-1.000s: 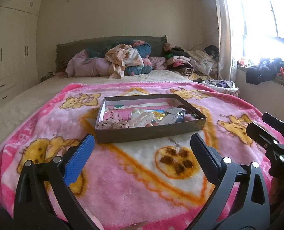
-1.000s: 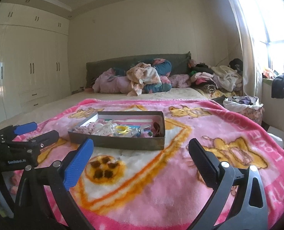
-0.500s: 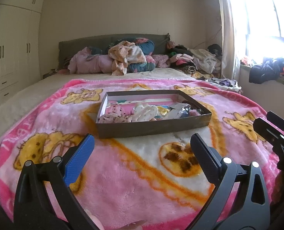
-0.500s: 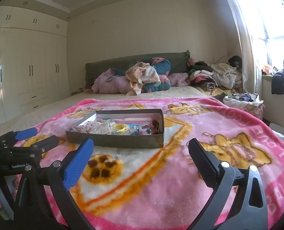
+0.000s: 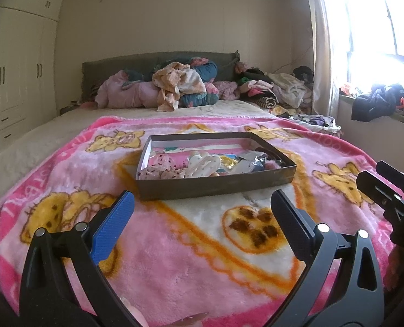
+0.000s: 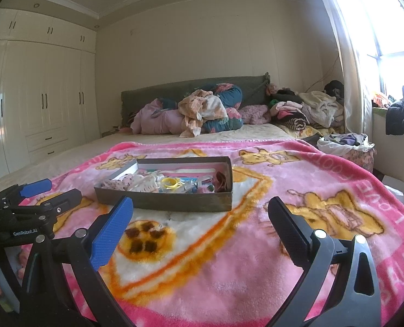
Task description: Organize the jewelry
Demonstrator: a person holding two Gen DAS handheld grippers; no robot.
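Bedroom setting: bed covered by pink fleece blanket (image 5: 174, 259) printed with yellow bears and a paw mark; cream wardrobe (image 6: 38, 103) along the left wall, bright window (image 5: 379, 27) at right.

Item 1. Shallow dark cardboard tray (image 5: 215, 186), rectangular, lying flat on the blanket near its centre. Long axis runs left to right across the left wrist view, from 9 toward 3 o'clock; one long wall faces the cameras. In the right wrist view the tray (image 6: 169, 201) sits at about 11 o'clock from the gripper, turned slightly, its right short end nearer.

Item 2. Contents, loose inside the tray: pale speckled fabric pieces (image 5: 161, 170) at the left end, a yellow ring-shaped piece (image 6: 169, 182) mid-tray, blue and silvery small items to the right of it, a dark reddish item at the right end. Individual jewelry pieces too small to identify.

Item 3. Left gripper (image 5: 202, 218), level, fingers pointing at 12 o'clock toward the tray, spread wide with nothing between them, held above the blanket short of the tray.

Item 4. Right gripper (image 6: 200, 218), same pose, fingers wide apart and holding nothing, to the right of the left gripper.

Item 5. Heaped clothing (image 5: 180, 87) against the grey headboard (image 5: 147, 60), well beyond the tray.
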